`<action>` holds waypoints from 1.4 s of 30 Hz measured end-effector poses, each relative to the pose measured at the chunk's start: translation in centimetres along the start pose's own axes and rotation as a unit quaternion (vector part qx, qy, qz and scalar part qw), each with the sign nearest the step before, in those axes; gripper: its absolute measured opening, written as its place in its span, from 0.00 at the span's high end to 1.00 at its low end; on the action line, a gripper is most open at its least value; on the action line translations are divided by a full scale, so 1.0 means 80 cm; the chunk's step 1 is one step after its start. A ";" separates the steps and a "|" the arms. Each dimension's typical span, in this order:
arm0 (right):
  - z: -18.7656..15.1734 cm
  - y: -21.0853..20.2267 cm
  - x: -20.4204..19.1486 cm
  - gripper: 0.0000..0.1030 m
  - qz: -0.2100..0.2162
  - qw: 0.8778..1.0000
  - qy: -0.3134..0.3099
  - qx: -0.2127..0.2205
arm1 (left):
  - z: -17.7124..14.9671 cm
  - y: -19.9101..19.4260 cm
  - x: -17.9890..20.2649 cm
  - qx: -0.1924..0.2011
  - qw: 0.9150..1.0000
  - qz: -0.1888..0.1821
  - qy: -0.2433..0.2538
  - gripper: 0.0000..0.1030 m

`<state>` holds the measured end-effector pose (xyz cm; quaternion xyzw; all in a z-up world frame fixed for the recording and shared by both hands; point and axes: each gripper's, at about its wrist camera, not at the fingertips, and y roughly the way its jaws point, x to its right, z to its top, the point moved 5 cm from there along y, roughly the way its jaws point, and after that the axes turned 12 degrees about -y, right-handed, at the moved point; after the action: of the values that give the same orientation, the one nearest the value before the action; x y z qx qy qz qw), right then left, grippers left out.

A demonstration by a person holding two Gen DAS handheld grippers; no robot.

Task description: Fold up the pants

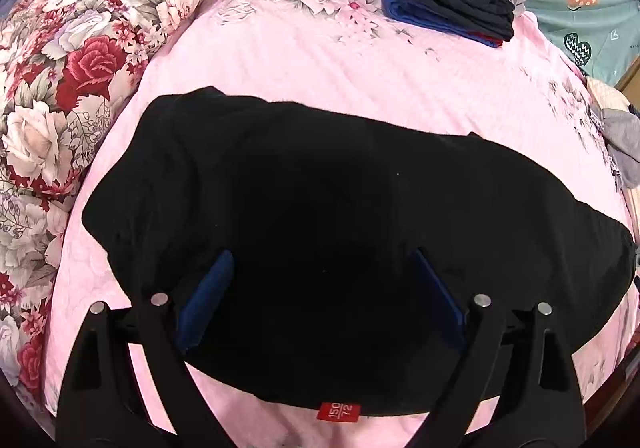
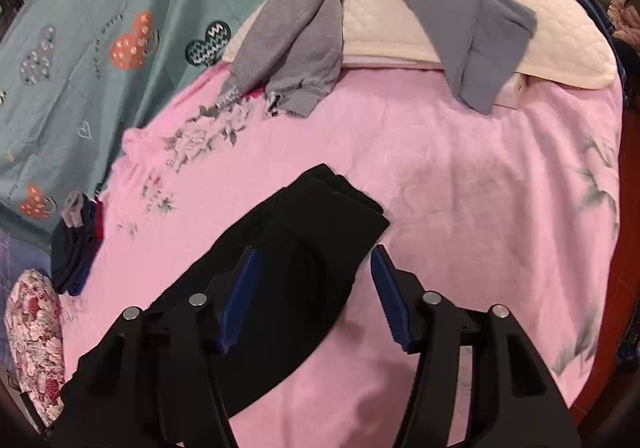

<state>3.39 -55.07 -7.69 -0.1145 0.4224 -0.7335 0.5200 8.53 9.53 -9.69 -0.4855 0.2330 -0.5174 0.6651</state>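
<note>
Black pants (image 1: 320, 200) lie flat across the pink bedspread (image 1: 320, 64), with a red size label (image 1: 338, 411) at the near waist edge. My left gripper (image 1: 320, 260) is open above the pants, its blue pads (image 1: 206, 296) spread wide and holding nothing. In the right wrist view the pants' leg end (image 2: 320, 216) lies folded in layers on the pink spread (image 2: 480, 188). My right gripper (image 2: 316, 260) is open just above that end, its left pad (image 2: 240, 296) over the cloth, its right pad (image 2: 390, 296) over the spread.
A floral quilt roll (image 1: 80, 68) lies along the left. A stack of folded dark and blue clothes (image 1: 444, 4) sits at the far side, also shown in the right wrist view (image 2: 76, 252). Grey garments (image 2: 320, 28) drape over a white pillow (image 2: 560, 32). A teal sheet (image 2: 100, 28) lies beyond.
</note>
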 end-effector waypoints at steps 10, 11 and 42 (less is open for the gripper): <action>0.034 -0.032 -0.119 0.40 -0.068 0.986 -0.115 0.101 | 0.014 -0.003 0.022 0.016 0.999 0.001 0.030 0.12; 0.037 -0.028 -0.153 0.40 -0.025 0.984 -0.146 0.094 | 0.020 -0.006 0.031 0.026 0.999 -0.003 0.040 0.12; -0.144 0.128 -0.520 0.83 0.329 0.805 -0.445 -0.214 | 0.039 0.083 0.108 -0.005 0.995 -0.016 0.096 0.11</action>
<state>21.24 -14.61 -11.06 -0.3910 0.3031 -0.2782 0.8233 17.21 2.85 -12.62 -0.4403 0.2903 -0.5713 0.6289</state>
